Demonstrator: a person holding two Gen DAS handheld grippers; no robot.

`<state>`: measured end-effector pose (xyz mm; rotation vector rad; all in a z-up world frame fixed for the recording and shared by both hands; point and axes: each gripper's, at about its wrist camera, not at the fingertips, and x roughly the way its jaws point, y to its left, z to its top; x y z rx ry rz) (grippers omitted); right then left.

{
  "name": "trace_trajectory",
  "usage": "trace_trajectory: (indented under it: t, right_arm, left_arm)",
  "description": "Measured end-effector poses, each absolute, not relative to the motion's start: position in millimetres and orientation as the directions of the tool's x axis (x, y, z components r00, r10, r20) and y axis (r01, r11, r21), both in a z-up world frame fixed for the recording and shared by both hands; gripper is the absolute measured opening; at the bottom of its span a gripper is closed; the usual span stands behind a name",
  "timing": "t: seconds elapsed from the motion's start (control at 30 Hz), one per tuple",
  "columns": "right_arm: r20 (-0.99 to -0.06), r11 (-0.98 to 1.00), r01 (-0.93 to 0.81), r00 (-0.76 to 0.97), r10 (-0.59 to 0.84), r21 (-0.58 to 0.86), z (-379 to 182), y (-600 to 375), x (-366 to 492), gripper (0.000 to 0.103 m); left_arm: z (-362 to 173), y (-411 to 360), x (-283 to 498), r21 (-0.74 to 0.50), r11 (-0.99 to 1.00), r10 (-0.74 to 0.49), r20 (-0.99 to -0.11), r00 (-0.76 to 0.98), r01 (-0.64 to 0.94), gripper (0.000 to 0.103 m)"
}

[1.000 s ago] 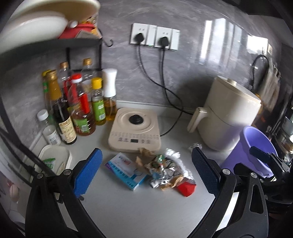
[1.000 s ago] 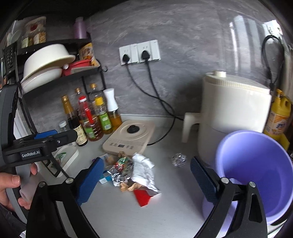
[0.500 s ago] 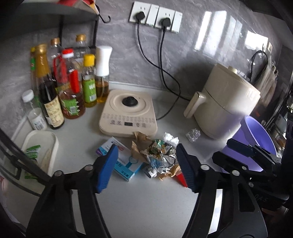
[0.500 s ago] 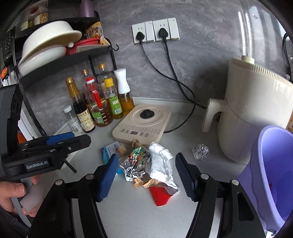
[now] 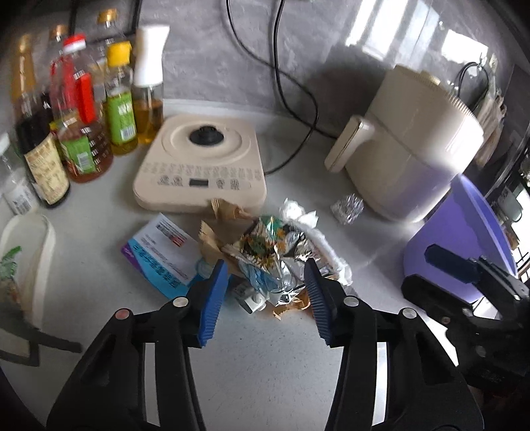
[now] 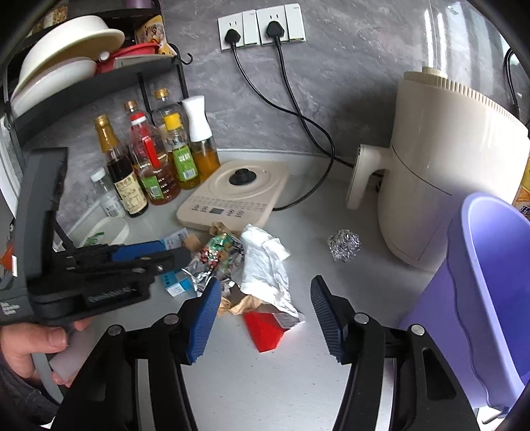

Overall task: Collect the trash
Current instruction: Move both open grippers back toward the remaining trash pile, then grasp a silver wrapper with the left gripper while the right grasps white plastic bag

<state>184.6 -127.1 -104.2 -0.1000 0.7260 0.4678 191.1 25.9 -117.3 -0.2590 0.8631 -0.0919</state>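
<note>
we count one heap of trash on the pale countertop (image 6: 265, 391), in front of the single induction cooker (image 6: 232, 195): one foil snack wrapper (image 5: 268, 262), one crumpled white tissue (image 6: 268, 265), one red scrap (image 6: 265, 328), some brown paper (image 5: 212, 242) and one blue-and-white carton (image 5: 159, 255), with one foil ball (image 6: 344, 245) lying apart beside the one cream air fryer (image 6: 447, 172). our left gripper (image 5: 265, 281) has just been closing its jaws; they stand either side of the foil snack wrapper, though we cannot tell whether the pads press on it. our right gripper (image 6: 265, 298) has also just been closing, its jaws apart above the tissue and red scrap, gripping nothing. one purple bin (image 6: 490, 298) stands at the right. six bottles (image 6: 155, 165) cluster by the wall under two sockets (image 6: 261, 26).
</note>
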Motion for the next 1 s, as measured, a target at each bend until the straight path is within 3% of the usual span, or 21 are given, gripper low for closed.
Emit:
trace_trajectory:
  t: [0.1,0.23,0.53,1.0]
  right_arm:
    - [-0.677,0.895,-0.44,0.637,0.367,0.072,-111.2,-126.0,189.0,0.054]
    - [-0.693,0.89,-0.452,0.624,0.362,0.059,-116.5,-121.0,190.9,0.054]
    - [-0.696,0.873,-0.482,0.603,0.389,0.07,-123.1,-108.5,199.2,0.054]
    - [-0.735,0.856,-0.515,0.561,0.38,0.049,-156.1,-78.2,229.9,0.054]
  left_arm:
    - [-131.9,25.6,199.9,-0.271,0.962,-0.186,-0.757,0.626,-0.041,0.038]
    - [-142.0,26.3,206.3,-0.277,0.959,-0.181,-0.769,0.614,-0.065,0.011]
    - [-118.1,33.9,194.4,-0.257,0.962,-0.125,-0.719,0.683,-0.094,0.009]
    - [-110.7,58.5,192.2,-0.217,0.965,-0.056,-0.719,0.693,-0.148,0.009]
